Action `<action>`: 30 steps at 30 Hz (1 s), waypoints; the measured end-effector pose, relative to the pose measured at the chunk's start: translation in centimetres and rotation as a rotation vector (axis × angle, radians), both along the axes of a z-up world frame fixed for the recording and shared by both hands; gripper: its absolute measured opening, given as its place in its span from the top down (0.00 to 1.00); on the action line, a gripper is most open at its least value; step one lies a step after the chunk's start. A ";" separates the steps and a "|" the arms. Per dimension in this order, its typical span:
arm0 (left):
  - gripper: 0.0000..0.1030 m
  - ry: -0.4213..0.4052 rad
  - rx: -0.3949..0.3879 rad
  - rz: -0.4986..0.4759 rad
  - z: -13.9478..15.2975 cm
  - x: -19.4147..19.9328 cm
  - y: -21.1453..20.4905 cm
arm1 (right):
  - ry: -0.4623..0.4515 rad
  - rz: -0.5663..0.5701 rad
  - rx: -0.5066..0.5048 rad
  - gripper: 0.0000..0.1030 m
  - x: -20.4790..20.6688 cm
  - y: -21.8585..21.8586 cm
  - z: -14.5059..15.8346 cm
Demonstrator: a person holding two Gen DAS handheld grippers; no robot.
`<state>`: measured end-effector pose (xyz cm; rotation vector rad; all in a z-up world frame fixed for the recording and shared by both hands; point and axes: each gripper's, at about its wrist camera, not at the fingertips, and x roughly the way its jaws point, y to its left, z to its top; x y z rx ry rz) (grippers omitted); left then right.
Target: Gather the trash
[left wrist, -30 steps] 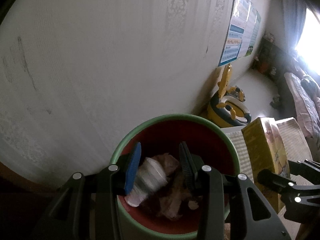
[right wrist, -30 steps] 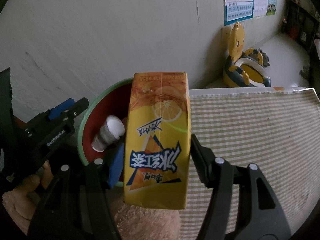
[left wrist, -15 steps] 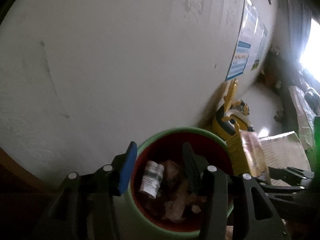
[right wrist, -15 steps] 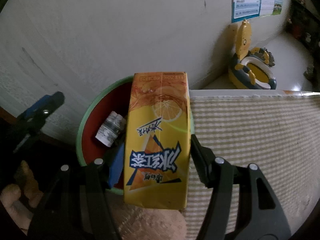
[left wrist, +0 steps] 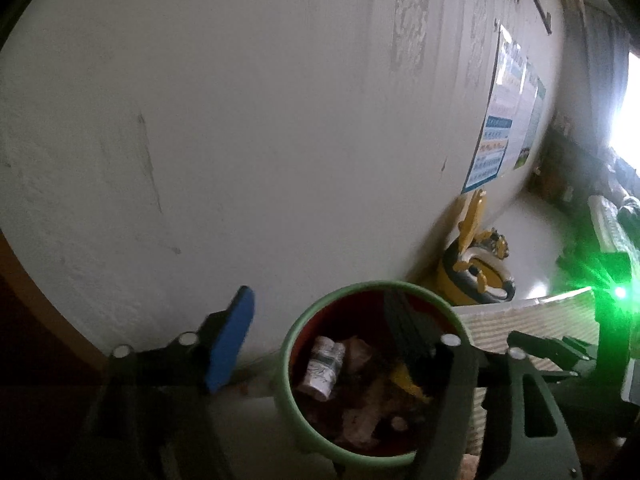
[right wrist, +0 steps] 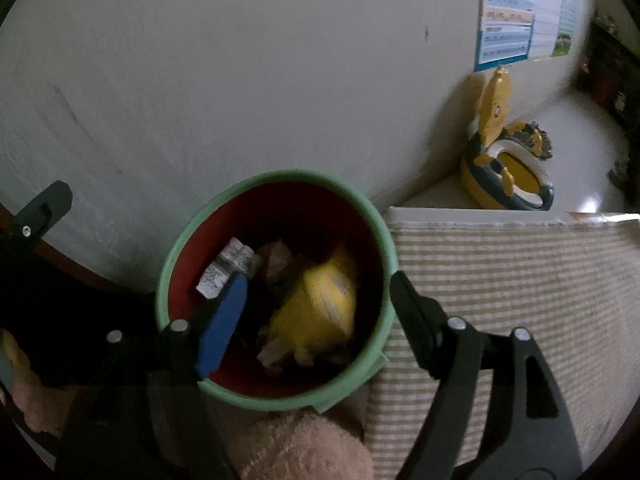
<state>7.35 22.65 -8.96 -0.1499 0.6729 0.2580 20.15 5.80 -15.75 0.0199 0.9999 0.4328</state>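
The yellow carton [right wrist: 320, 308] has left the right gripper [right wrist: 316, 312] and lies tilted in the green bin [right wrist: 384, 248] beside the small bottle [right wrist: 226, 268]; both grippers' jaws have just been opening, the left gripper [left wrist: 320, 344] wide and empty.

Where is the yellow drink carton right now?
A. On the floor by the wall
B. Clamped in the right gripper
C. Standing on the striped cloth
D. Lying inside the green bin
D: the carton lies among the trash inside the bin, and the right gripper above it is open and empty.

Carton [right wrist: 320, 308] and bottle [right wrist: 226, 268] lie in bin [right wrist: 276, 178].
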 end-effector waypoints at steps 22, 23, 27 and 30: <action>0.08 -0.384 0.096 -0.037 11.6 -10.0 -12.9 | -0.652 -0.277 0.045 0.03 -19.3 -15.2 14.2; 0.08 -0.382 0.108 -0.043 11.8 -10.1 -13.4 | -0.660 -0.298 0.042 0.03 -19.6 -16.0 14.3; 0.08 -0.353 0.122 -0.063 12.0 -10.0 -14.8 | -0.643 -0.349 0.050 0.03 -20.8 -18.0 14.4; 0.08 -0.325 0.119 -0.072 11.8 -10.0 -15.7 | -0.629 -0.372 0.062 0.03 -21.2 -19.1 14.1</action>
